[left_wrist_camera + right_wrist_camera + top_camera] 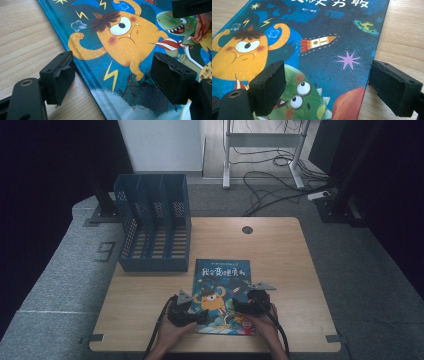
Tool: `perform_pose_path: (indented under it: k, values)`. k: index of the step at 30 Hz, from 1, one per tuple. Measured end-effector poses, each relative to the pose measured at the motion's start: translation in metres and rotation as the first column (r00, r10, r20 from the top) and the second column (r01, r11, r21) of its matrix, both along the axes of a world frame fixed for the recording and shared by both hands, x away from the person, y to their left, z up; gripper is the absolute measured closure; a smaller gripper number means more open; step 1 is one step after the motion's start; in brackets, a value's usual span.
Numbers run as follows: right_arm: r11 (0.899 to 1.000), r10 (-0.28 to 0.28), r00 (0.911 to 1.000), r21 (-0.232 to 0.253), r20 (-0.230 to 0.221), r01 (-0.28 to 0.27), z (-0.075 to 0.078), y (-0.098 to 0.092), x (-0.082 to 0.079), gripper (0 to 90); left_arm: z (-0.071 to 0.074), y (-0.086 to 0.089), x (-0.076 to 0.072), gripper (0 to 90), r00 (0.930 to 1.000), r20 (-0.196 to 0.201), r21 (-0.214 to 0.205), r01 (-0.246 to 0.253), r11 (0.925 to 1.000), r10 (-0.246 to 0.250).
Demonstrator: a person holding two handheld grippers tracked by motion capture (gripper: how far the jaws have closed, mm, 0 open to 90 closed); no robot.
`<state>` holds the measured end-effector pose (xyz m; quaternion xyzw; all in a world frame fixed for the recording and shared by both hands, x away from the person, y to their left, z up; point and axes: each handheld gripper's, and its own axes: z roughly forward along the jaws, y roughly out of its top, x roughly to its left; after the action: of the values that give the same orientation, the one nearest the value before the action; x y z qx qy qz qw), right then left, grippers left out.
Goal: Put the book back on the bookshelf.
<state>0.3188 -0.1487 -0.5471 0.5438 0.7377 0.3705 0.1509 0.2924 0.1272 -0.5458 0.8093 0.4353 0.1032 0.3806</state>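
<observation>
A blue picture book (221, 292) with an orange one-eyed monster on its cover lies flat on the wooden table (280, 250), near the front edge. My left gripper (189, 314) hovers low over the book's near left corner, jaws wide apart astride the book's left edge (85, 75), nothing gripped. My right gripper (248, 306) sits over the near right part of the cover, jaws spread across the book's right edge (372, 57), pressing on nothing. In the left gripper view the other gripper's black jaw tip (191, 7) shows at the top right.
A blue mesh file rack (154, 222) with three slots stands at the table's back left. A round cable hole (247, 229) sits near the far edge. Bare wood lies right of the book. Cables and a desk frame (262, 150) are on the floor beyond.
</observation>
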Motion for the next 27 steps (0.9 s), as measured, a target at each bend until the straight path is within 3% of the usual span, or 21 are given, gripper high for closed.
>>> perform_pose_path:
  k: [6,11,15,16,17,18,19,20,21,23,24,25,27]
  values:
    - [0.997,0.001,0.9996,0.072,-0.028,0.001,0.004,-0.006,0.0,12.8,0.0,0.0,0.0,19.4,1.0,0.004,-0.001,-0.002,1.0,0.002]
    - [0.988,-0.003,0.9989,0.156,-0.047,0.01,0.008,-0.013,0.0,13.2,-0.001,0.0,-0.001,19.4,1.0,0.007,-0.001,0.0,1.0,0.0]
    - [0.983,-0.003,0.999,0.181,-0.046,0.011,0.01,-0.016,0.0,14.0,-0.001,0.0,-0.001,19.4,1.0,0.01,0.001,0.001,1.0,-0.001]
    - [0.969,0.029,0.9986,0.246,-0.044,-0.017,0.012,-0.019,0.0,30.2,-0.001,0.0,-0.001,19.4,0.9999,0.01,0.0,0.002,1.0,-0.002]
    - [0.926,0.097,0.9943,0.37,-0.044,-0.074,0.013,-0.019,-0.001,30.7,-0.001,0.0,-0.001,19.4,0.9999,0.012,0.002,0.003,1.0,-0.003]
    - [0.926,0.097,0.9943,0.37,-0.044,-0.074,0.013,-0.019,-0.001,30.7,-0.001,0.0,-0.001,19.4,0.9999,0.012,0.002,0.003,1.0,-0.003]
    - [0.911,0.125,0.9921,0.398,-0.014,-0.109,0.018,-0.011,-0.004,32.1,-0.001,0.0,-0.001,19.5,0.9999,0.011,0.0,0.005,1.0,-0.005]
    - [0.933,0.111,0.9937,0.342,0.012,-0.108,0.022,-0.004,-0.006,31.6,-0.001,0.0,-0.001,19.5,0.9999,0.011,0.0,0.005,1.0,-0.005]
    - [0.946,0.109,0.9937,0.306,0.027,-0.112,0.023,0.0,-0.007,30.9,-0.001,0.001,-0.001,19.5,0.9999,0.012,-0.002,0.007,1.0,-0.007]
    - [0.959,0.093,0.9951,0.265,0.035,-0.099,0.023,0.003,-0.007,29.5,-0.001,0.001,-0.001,19.5,0.9999,0.011,-0.002,0.009,1.0,-0.009]
    - [0.959,0.093,0.9951,0.265,0.035,-0.099,0.023,0.003,-0.007,29.5,-0.001,0.001,-0.001,19.5,0.9999,0.011,-0.002,0.009,1.0,-0.009]
    - [0.976,0.06,0.9978,0.209,0.028,-0.064,0.02,0.0,-0.005,27.2,-0.001,0.001,-0.001,19.5,0.9999,0.013,0.001,0.01,0.9999,-0.01]
    - [0.978,0.046,0.9988,0.201,0.017,-0.049,0.018,-0.002,-0.004,26.4,-0.001,0.001,-0.001,19.5,0.9999,0.013,0.001,0.01,1.0,-0.01]
